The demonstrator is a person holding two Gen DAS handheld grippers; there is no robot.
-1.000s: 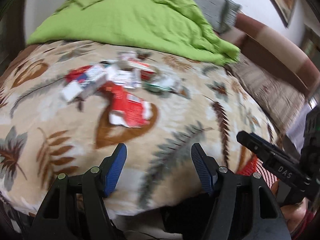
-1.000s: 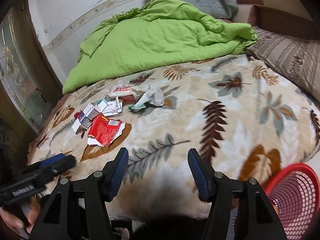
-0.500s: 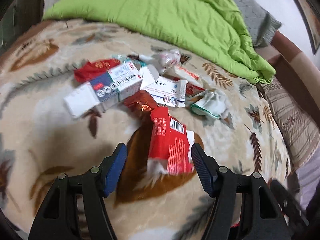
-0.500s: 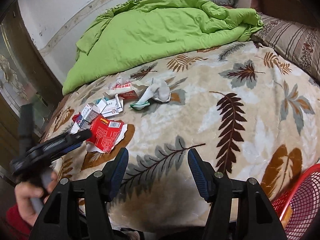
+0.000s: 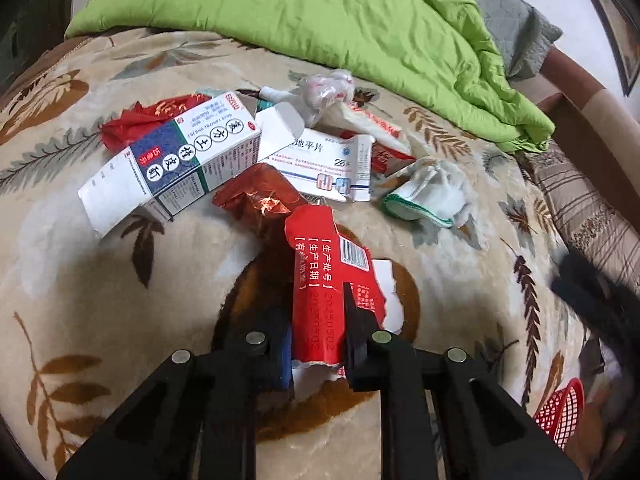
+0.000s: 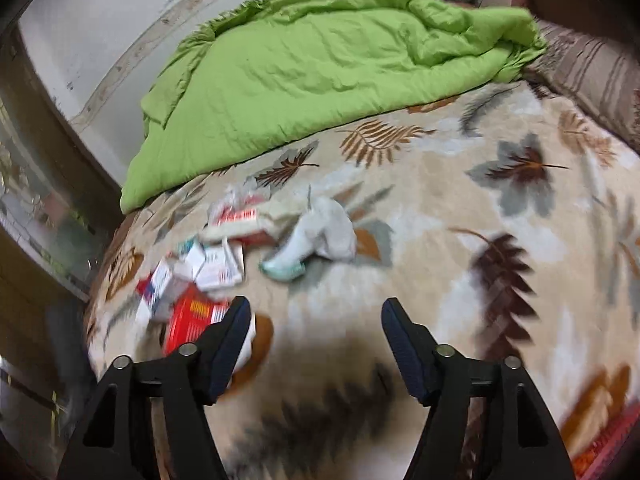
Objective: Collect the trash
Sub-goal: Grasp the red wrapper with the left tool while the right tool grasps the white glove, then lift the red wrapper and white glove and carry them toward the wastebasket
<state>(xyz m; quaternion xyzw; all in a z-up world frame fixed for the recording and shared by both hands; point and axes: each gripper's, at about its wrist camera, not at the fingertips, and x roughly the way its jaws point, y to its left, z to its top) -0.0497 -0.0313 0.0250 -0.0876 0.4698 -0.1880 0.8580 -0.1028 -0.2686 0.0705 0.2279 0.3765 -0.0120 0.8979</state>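
A beige blanket (image 5: 100, 288) with a brown and grey leaf print covers the bed. A crumpled green quilt (image 5: 340, 16) lies along the blanket's far edge. A grey pillow (image 5: 516, 32) rests behind the quilt, at the far right corner. A striped brown pillow (image 5: 588, 208) lies along the blanket's right edge. A brown wooden headboard (image 5: 576, 116) stands beyond both pillows. A white wall (image 6: 100, 32) runs behind the bed's far left edge.

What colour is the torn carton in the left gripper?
Red with white print, the torn carton shows best in the left wrist view.
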